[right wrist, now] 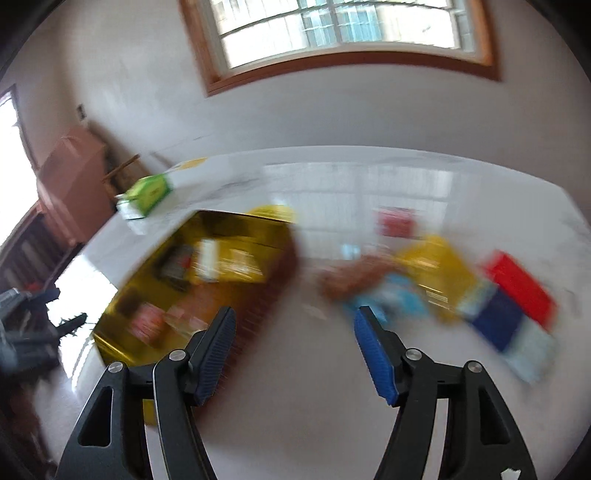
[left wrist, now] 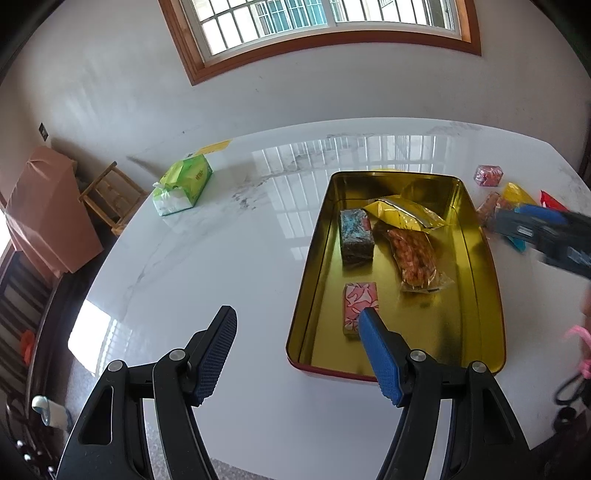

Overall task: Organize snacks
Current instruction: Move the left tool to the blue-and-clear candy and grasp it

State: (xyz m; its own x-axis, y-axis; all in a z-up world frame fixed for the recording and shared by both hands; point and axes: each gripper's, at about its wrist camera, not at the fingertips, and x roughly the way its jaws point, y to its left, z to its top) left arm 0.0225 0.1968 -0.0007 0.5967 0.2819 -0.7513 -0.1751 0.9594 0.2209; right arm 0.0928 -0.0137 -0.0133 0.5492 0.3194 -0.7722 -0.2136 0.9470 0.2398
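- White marble-look table below a wood-framed window; a green tissue pack lies near its far left edge, lettering too small to read.
- Gold tin holds four snacks: yellow bag, dark block, clear peanut pack, pink packet. No readable labels.
- Left gripper: jaws spread, empty, beside the tin's near left rim over bare tabletop.
- Right gripper: jaws spread, empty, over open table between tin and blurred loose snacks.

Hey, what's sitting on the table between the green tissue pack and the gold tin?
Nothing: in the left wrist view, the stretch of white table between the green tissue pack and the gold tin is bare, showing only window reflections.
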